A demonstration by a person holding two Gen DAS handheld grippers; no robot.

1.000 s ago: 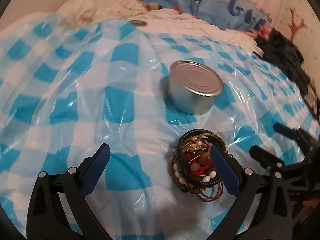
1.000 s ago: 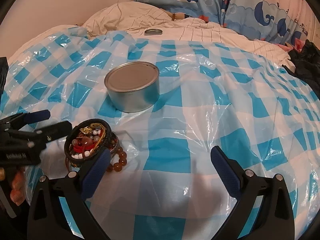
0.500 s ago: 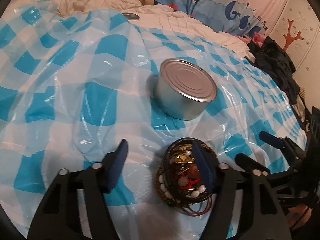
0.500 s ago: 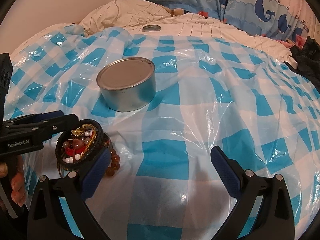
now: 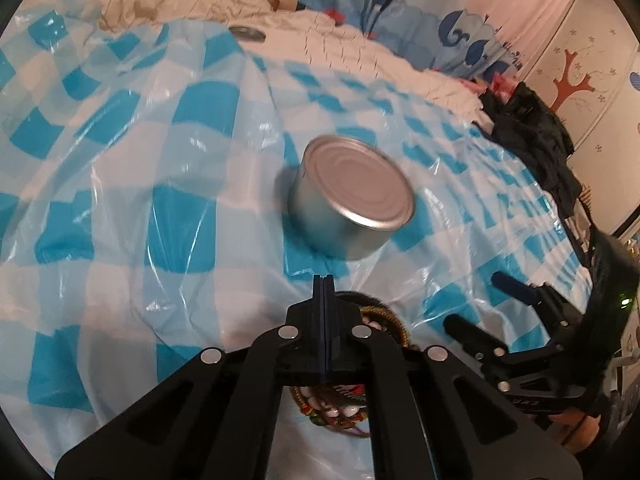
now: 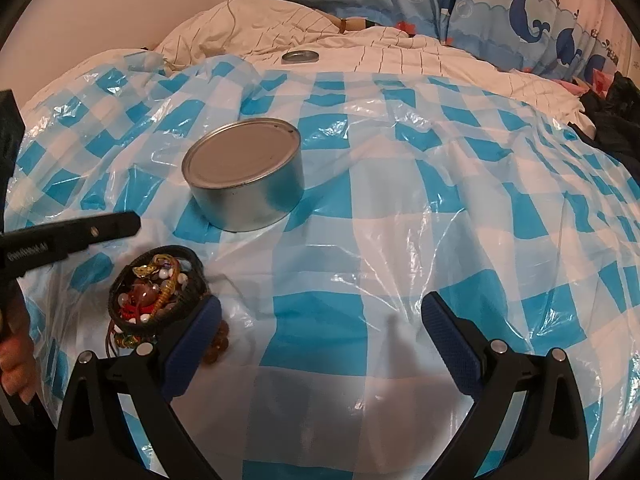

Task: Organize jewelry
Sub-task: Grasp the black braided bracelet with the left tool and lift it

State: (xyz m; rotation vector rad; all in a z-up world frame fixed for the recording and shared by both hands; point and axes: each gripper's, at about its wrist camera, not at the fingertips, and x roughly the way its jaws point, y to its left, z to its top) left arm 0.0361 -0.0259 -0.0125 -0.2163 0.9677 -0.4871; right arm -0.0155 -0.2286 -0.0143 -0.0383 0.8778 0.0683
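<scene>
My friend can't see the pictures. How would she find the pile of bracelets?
Look at the blue-and-white checked plastic sheet spread over the bed. A round silver tin stands on it; the bracelet pile lies just in front of it, towards the camera. It is the only colourful tangle there: dark cord rings around red, white and amber beads.

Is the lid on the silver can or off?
On. The can stands upright on the checked sheet, with its flat ridged top sealed all round the rim. What is inside cannot be seen.
</scene>
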